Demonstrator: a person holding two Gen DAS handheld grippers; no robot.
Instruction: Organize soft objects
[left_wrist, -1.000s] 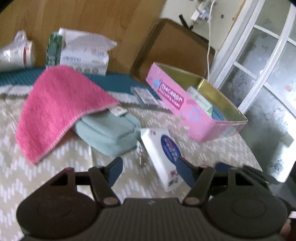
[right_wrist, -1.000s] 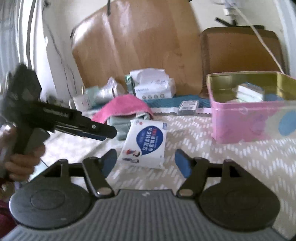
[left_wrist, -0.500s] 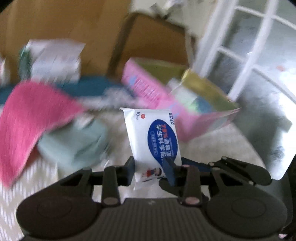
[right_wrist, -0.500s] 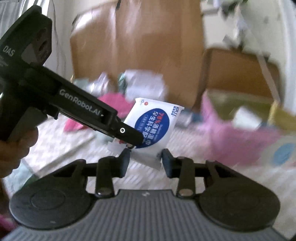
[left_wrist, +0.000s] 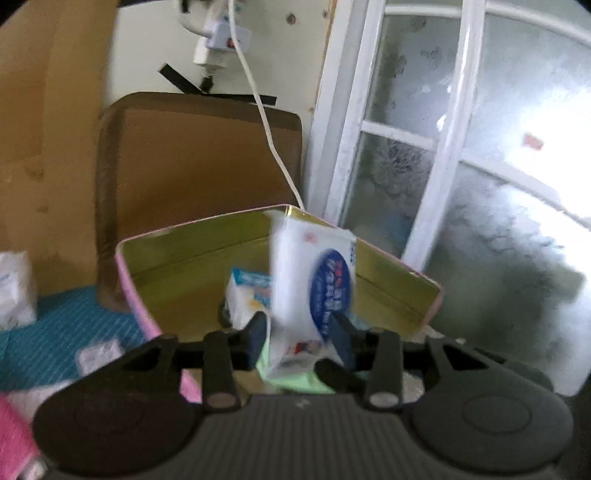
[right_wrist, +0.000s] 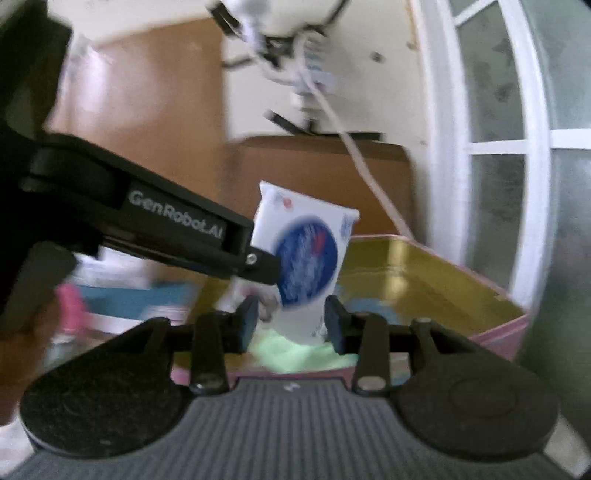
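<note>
A white wipes pack (left_wrist: 314, 280) with a blue oval label hangs upright over the open pink tin (left_wrist: 147, 317), whose inside is gold. My left gripper (left_wrist: 298, 332) has its pads against the pack's lower end, and its jaws are opening. In the right wrist view that same left gripper (right_wrist: 266, 264) reaches in from the left to the wipes pack (right_wrist: 306, 251). My right gripper (right_wrist: 291, 321) is just in front of the pink tin (right_wrist: 443, 258). Its jaws are opening, with the pack's bottom end between them and a gap on the left side.
A light green cloth (left_wrist: 295, 384) and a small tissue pack (left_wrist: 247, 291) lie in the tin. A brown tray (left_wrist: 192, 166) leans on the wall behind, crossed by a white cable (left_wrist: 266, 122). A window (left_wrist: 461, 147) stands right. A teal cloth (left_wrist: 55, 321) lies left.
My left gripper closed on the wipes pack on the table, lifted it and carried it right, over the pink tin. The right gripper swung right with it and its jaws narrowed.
</note>
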